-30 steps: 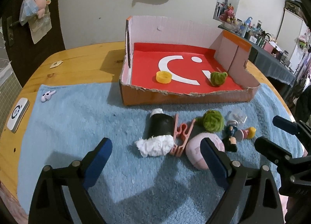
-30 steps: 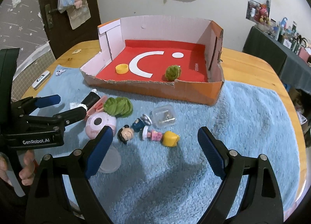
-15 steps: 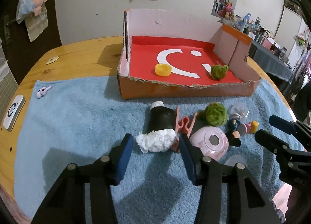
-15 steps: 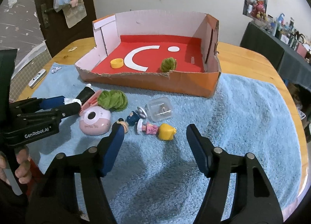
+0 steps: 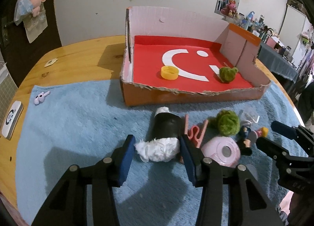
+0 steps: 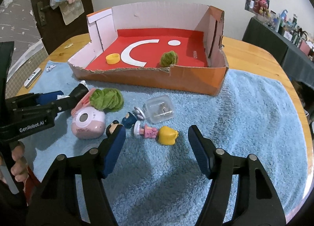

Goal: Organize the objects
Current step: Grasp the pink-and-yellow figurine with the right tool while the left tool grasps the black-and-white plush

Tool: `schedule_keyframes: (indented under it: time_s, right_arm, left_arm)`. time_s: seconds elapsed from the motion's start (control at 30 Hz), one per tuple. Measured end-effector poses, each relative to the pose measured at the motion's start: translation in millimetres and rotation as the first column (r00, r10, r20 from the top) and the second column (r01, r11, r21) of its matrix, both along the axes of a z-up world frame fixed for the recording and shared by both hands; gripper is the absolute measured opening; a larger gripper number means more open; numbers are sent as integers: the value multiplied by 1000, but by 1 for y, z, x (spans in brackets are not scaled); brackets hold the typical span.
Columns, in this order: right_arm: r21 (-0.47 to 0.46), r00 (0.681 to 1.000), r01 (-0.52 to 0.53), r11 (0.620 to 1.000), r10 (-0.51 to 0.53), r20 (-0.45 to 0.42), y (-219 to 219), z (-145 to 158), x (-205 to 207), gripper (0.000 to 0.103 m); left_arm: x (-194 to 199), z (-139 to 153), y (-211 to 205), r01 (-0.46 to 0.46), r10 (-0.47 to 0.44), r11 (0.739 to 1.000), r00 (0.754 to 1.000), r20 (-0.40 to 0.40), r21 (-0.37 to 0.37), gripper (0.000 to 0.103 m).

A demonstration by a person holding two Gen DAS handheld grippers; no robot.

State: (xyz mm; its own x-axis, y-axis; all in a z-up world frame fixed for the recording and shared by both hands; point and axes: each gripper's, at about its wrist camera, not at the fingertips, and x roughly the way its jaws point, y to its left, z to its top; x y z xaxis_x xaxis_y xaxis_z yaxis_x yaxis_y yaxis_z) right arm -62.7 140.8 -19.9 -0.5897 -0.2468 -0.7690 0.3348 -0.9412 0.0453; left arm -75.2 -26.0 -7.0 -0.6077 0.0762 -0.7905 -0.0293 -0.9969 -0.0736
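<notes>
A black roll stuffed with white tissue point(image 5: 166, 127) lies on the blue towel point(image 5: 78, 127). My left gripper point(image 5: 157, 139) is shut on its white end, one pad on each side. Beside it lie a pink clip point(image 5: 196, 131), a green fuzzy ball point(image 5: 227, 123) and a pink round toy point(image 6: 88, 123). My right gripper point(image 6: 157, 128) is open just short of a yellow-haired doll point(image 6: 157, 133), a dark-haired figure point(image 6: 127, 121) and a clear plastic case point(image 6: 161, 111); its pads touch none of them. The cardboard box point(image 6: 157, 80) holds a yellow cap point(image 6: 112, 58) and a green ball point(image 6: 168, 59).
A small earbud point(image 5: 42, 97) lies on the towel's far left, and a white device point(image 5: 11, 117) sits on the wooden table point(image 5: 78, 57) beside it. A hand point(image 6: 17, 159) holds the left gripper's handle. Bare towel stretches to the right of the toys.
Both grippers' jaws have narrowed. The left pair came in from wide apart onto the white end of the black roll. The right pair drew in around the doll without touching it.
</notes>
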Motion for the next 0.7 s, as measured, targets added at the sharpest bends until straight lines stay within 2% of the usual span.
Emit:
schedule_keyframes:
  time_s: [0.13, 0.4, 0.47, 0.5, 0.7]
  right_arm:
    - [4, 1000, 9, 1000, -9, 11, 1, -4, -3, 64]
    - [1, 999, 5, 1000, -5, 33, 0, -10, -4, 50]
    - [-1, 999, 3, 1000, -3, 35, 0, -10, -4, 50]
    - [-2, 999, 3, 1000, -3, 34, 0, -11, -4, 50]
    - [-13, 999, -3, 1000, 4, 34, 0, -10, -3, 49]
  left_arm:
    - [-5, -8, -6, -10, 10, 1000, 999, 31, 8, 49]
    - [-9, -10, 4, 3, -2, 1000, 1000, 20, -26, 49]
    - [-11, -10, 5, 3, -2, 1000, 1000, 20, -27, 48]
    - [-11, -10, 5, 4, -3, 1000, 1000, 20, -30, 44]
    - [-8, -8, 5, 3, -3, 1000, 1000, 13, -24, 42]
